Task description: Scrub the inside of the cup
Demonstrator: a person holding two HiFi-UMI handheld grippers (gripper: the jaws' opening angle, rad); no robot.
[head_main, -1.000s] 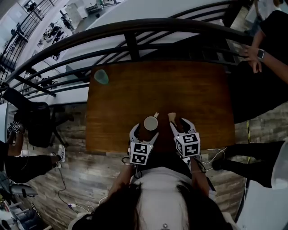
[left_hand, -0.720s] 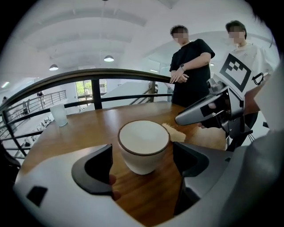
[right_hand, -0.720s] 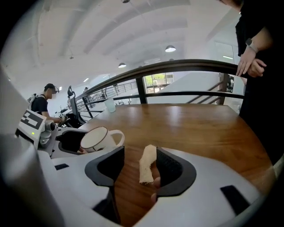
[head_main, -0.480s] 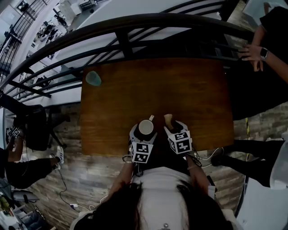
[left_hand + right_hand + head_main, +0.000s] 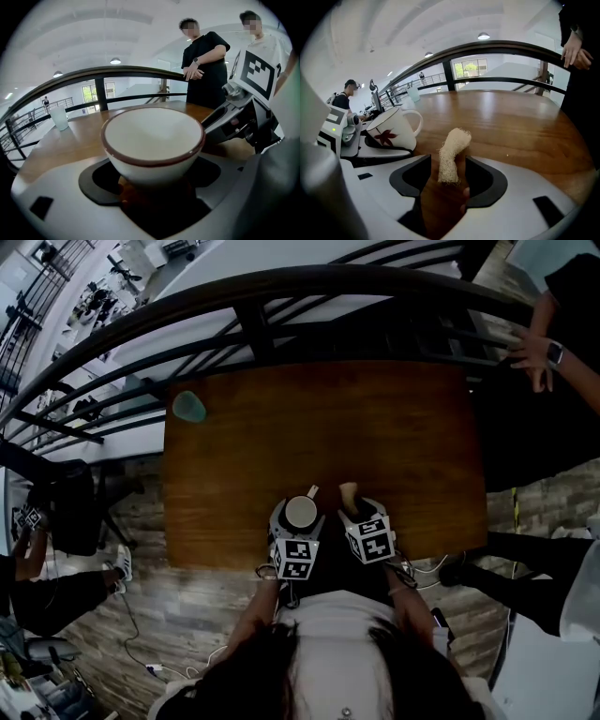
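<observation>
A white cup (image 5: 301, 512) with a brown rim and a red leaf print (image 5: 391, 131) sits between the jaws of my left gripper (image 5: 300, 505), which is shut on its lower body near the table's front edge. In the left gripper view the cup (image 5: 153, 140) shows an empty white inside above the left gripper (image 5: 153, 183). Just to its right, my right gripper (image 5: 356, 507) is open. A pale loofah scrubber (image 5: 452, 154) stands between the jaws of the right gripper (image 5: 449, 176), leaning toward the right one with a gap on its left. The scrubber's tip (image 5: 349, 491) pokes out ahead of the jaws.
The brown wooden table (image 5: 375, 418) carries a pale green glass (image 5: 188, 406) at its far left corner. A dark curved railing (image 5: 281, 287) runs behind the table. A person in black stands at the far right, with a hand (image 5: 530, 348) on the railing. The table's front edge lies right under the grippers.
My right gripper has drawn left and back, closer to the cup, with the scrubber still between its jaws. The left gripper keeps hold of the cup.
</observation>
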